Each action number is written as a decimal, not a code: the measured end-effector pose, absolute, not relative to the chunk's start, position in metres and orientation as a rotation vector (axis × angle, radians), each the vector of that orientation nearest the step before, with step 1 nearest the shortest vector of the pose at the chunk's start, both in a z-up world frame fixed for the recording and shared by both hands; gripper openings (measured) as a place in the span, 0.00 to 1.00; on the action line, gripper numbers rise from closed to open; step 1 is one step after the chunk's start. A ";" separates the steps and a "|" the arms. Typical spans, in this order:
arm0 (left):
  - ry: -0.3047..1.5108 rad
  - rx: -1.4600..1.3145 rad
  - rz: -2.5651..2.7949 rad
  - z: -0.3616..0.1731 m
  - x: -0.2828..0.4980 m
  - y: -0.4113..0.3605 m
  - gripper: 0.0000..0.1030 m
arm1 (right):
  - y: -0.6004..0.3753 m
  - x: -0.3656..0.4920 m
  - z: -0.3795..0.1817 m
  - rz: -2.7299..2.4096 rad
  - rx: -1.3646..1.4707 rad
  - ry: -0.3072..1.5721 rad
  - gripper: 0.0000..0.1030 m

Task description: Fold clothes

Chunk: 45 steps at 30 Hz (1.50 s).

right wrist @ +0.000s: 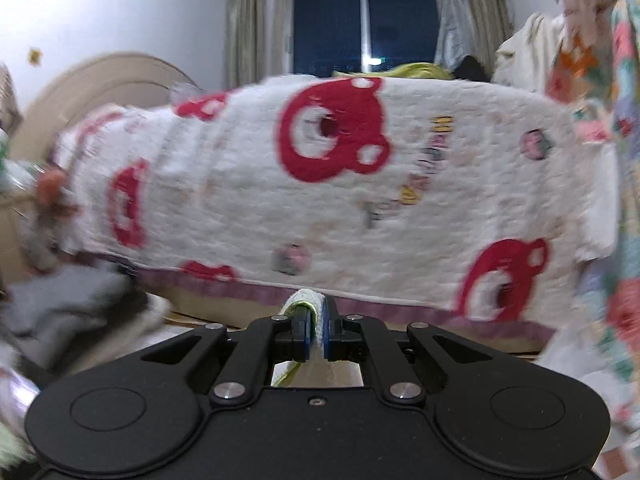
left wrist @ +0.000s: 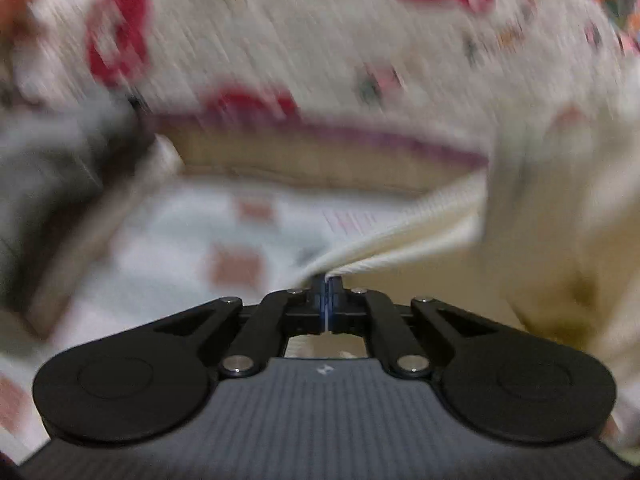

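- The left gripper has its fingers pressed together on a fold of the cream garment; only a thin strip of cloth shows between the pads.
- From that pinch the ribbed cream cloth runs up and to the right of the fingers, then hangs in a broad sheet at the right edge of the left wrist view.
- The right gripper pinches a thicker, rolled edge of white cloth with a yellow-green trim; the roll stands up just above the fingertips.
- Ahead of both sets of fingers hangs a white bedspread printed with red bear heads, draped over the side of a bed, a purple band along its lower hem.
- Left of the fingers lies a grey heap, probably more clothes, though blur makes that uncertain.
- Beyond the bed, a dark window between curtains.
- Below the left fingers, a pale patterned surface, blurred.
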<state>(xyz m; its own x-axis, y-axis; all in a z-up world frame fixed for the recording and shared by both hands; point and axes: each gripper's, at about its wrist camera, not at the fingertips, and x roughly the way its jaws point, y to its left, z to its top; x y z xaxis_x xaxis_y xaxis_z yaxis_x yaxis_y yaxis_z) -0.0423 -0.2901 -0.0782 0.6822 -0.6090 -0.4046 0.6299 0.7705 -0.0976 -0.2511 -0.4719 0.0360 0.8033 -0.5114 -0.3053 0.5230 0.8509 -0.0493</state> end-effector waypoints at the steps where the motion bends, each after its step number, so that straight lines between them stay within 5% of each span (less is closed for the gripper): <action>1: 0.377 0.041 -0.674 -0.065 -0.039 -0.283 0.01 | -0.481 -0.247 0.030 -0.574 0.029 0.337 0.08; 6: 0.341 0.046 -0.603 -0.053 -0.019 -0.268 0.01 | -0.537 -0.216 -0.026 -0.500 0.152 0.512 0.39; 19: 0.466 0.007 -0.568 -0.089 -0.008 -0.245 0.01 | -0.530 -0.286 -0.116 -0.376 0.463 0.702 0.52; 21: 0.465 0.008 -0.570 -0.089 -0.009 -0.244 0.01 | -0.519 -0.282 -0.134 -0.390 0.448 0.772 0.61; 25: 0.465 0.014 -0.576 -0.091 -0.010 -0.243 0.01 | -0.500 -0.271 -0.170 -0.505 0.374 0.906 0.63; 27: 0.465 0.024 -0.580 -0.094 -0.011 -0.243 0.01 | -0.493 -0.264 -0.185 -0.614 0.311 0.938 0.56; 28: 0.467 0.027 -0.582 -0.095 -0.011 -0.242 0.01 | -0.493 -0.265 -0.188 -0.611 0.330 0.911 0.41; 29: 0.469 0.030 -0.583 -0.097 -0.011 -0.242 0.01 | -0.494 -0.266 -0.189 -0.601 0.354 0.878 0.04; 39: 0.500 -0.014 -0.590 -0.095 -0.008 -0.229 0.01 | -0.506 -0.335 -0.094 -0.767 0.418 0.517 0.06; 45: 0.546 0.031 -0.616 -0.106 -0.003 -0.234 0.01 | -0.515 -0.342 -0.104 -0.782 0.412 0.578 0.06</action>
